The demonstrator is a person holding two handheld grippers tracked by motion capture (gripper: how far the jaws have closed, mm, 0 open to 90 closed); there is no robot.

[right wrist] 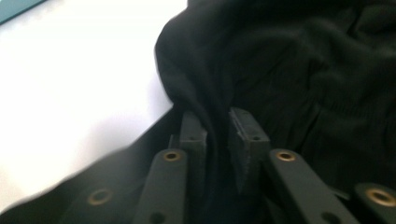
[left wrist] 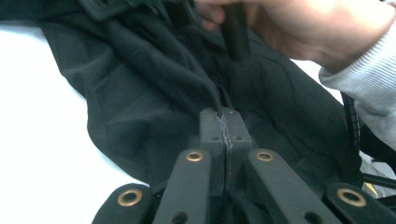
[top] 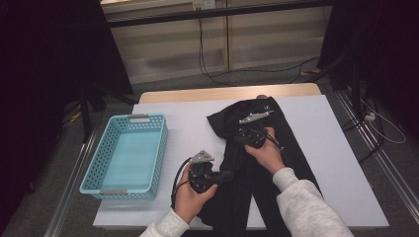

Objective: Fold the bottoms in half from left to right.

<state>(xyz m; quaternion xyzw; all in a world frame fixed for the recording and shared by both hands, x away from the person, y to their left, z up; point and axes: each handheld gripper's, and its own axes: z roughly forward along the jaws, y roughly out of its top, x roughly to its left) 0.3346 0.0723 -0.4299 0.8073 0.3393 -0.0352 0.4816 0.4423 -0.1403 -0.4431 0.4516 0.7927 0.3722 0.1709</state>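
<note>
Garment: black trousers [top: 257, 173] spread across the white table cover [top: 341, 163].
Left gripper [left wrist: 225, 122]: jaws pressed together, pinching a thin ridge of the black cloth at their tips.
Right gripper [right wrist: 218, 128]: jaws slightly parted; a fold of cloth lies loosely in the gap between them.
Basket [top: 106, 173]: turquoise, well apart from both jaws.

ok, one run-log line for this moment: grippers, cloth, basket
left gripper: shut on black garment | right gripper: open, fold between pads | blue basket: empty, left of garment
</note>
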